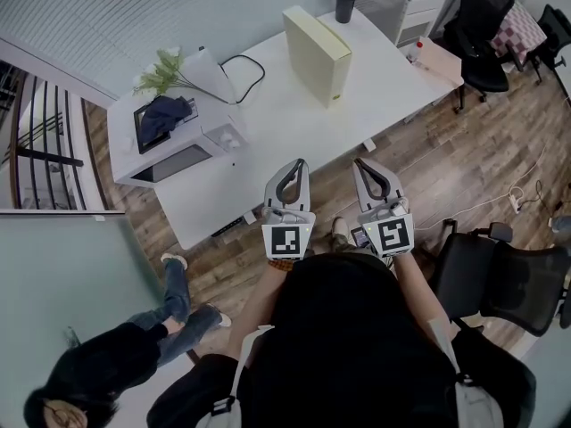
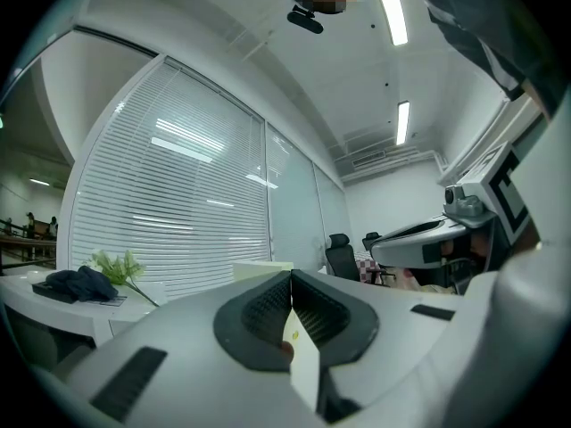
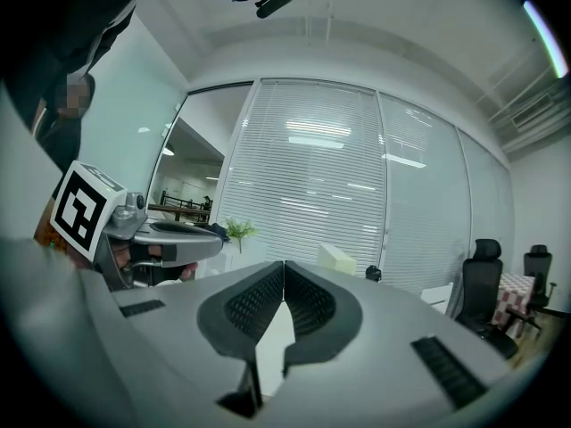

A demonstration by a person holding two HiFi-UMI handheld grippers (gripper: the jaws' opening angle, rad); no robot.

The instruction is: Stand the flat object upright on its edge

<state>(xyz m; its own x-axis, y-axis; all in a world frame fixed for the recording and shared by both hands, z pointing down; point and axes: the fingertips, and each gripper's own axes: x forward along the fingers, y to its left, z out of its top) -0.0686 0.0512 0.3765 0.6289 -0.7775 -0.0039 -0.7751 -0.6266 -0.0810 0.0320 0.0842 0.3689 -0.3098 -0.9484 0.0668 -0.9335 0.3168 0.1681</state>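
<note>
A flat cream box stands upright on its edge on the white table, toward the far side. Both grippers are held close to the person's body, off the table's near corner and well short of the box. My left gripper is shut with nothing between its jaws. My right gripper beside it is shut and empty too. In the left gripper view the closed jaws point level across the room, the box small behind them. The right gripper view shows closed jaws and the box far off.
A white microwave with a dark cloth on top and a plant stand at the table's left end. A black tumbler is at the far edge. Office chairs stand to the right, and a person sits lower left.
</note>
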